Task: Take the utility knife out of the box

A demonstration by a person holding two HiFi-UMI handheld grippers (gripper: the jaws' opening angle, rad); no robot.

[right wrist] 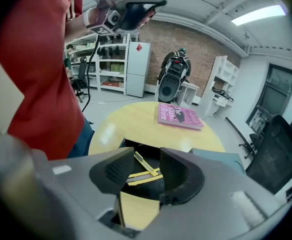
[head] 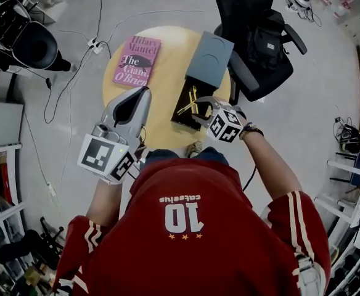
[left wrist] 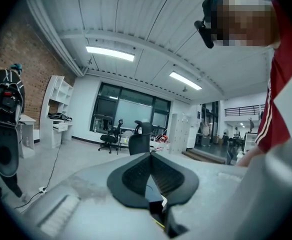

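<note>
Two yellow utility knives (head: 189, 102) lie crossed inside an open black box (head: 180, 121) on the round yellow table (head: 167, 60). My right gripper (head: 201, 110) hangs just above the box, tilted down into it. In the right gripper view its jaws (right wrist: 146, 166) stand open, and the knives (right wrist: 142, 174) show in the gap between the pads, with nothing gripped. The box's rim (right wrist: 131, 141) lies just beyond the fingertips. My left gripper (head: 144, 90) is held over the table's near left edge, shut and empty. In the left gripper view its jaws (left wrist: 150, 156) point out across the room, away from the box.
The grey-blue box lid (head: 209, 59) lies behind the box, and a pink book (head: 137, 60) rests on the table's far left. A black office chair (head: 260, 42) stands close to the table's right side. Cables and a power strip (head: 94, 43) lie on the floor at left.
</note>
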